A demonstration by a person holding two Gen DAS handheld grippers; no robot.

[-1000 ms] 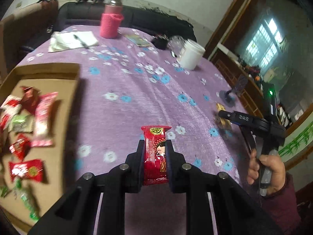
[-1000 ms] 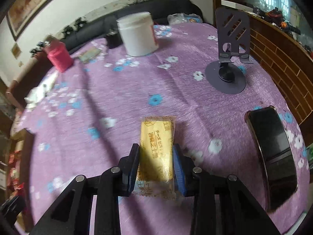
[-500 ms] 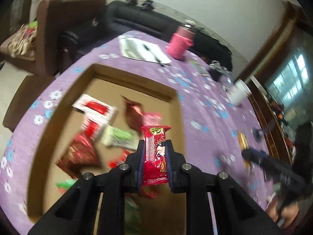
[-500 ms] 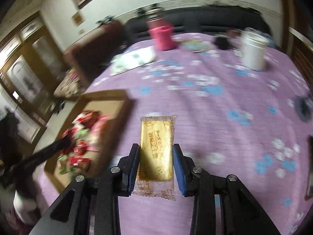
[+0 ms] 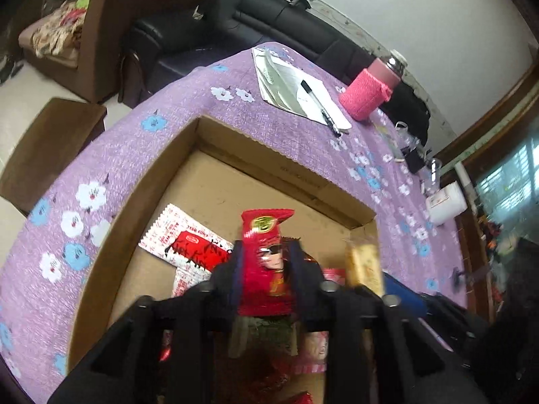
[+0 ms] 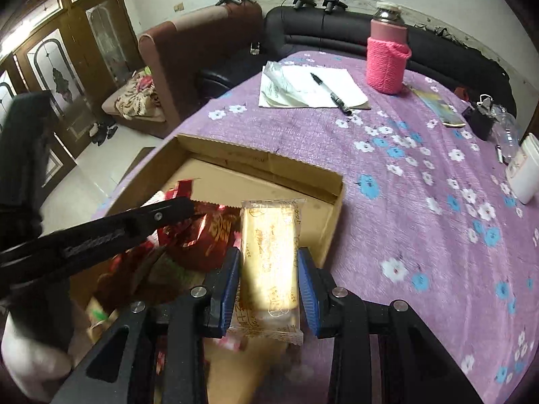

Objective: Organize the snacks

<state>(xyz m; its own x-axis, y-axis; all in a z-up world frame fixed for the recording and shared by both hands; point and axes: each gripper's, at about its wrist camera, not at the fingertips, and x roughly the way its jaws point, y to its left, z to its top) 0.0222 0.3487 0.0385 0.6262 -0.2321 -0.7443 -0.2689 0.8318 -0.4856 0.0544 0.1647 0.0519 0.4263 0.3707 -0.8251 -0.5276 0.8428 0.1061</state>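
My left gripper (image 5: 266,269) is shut on a red snack packet (image 5: 264,266) and holds it over the open cardboard box (image 5: 202,155). My right gripper (image 6: 269,269) is shut on a yellow snack packet (image 6: 271,252) above the box's right side (image 6: 333,208); that packet also shows in the left wrist view (image 5: 363,264). The box holds several red, white and green snack packets (image 5: 188,239). The left gripper's arm (image 6: 101,232) crosses over the box in the right wrist view.
The box lies on a purple flowered tablecloth (image 6: 421,175). Behind it are papers with a pen (image 6: 313,87), a pink-sleeved bottle (image 6: 387,57), a white jar (image 6: 525,171) and small dark items (image 6: 478,118). A black sofa (image 6: 337,33) is behind the table.
Both grippers swung from the right side of the table to above the cardboard box, each still holding its packet. The two grippers now sit close together over the box.
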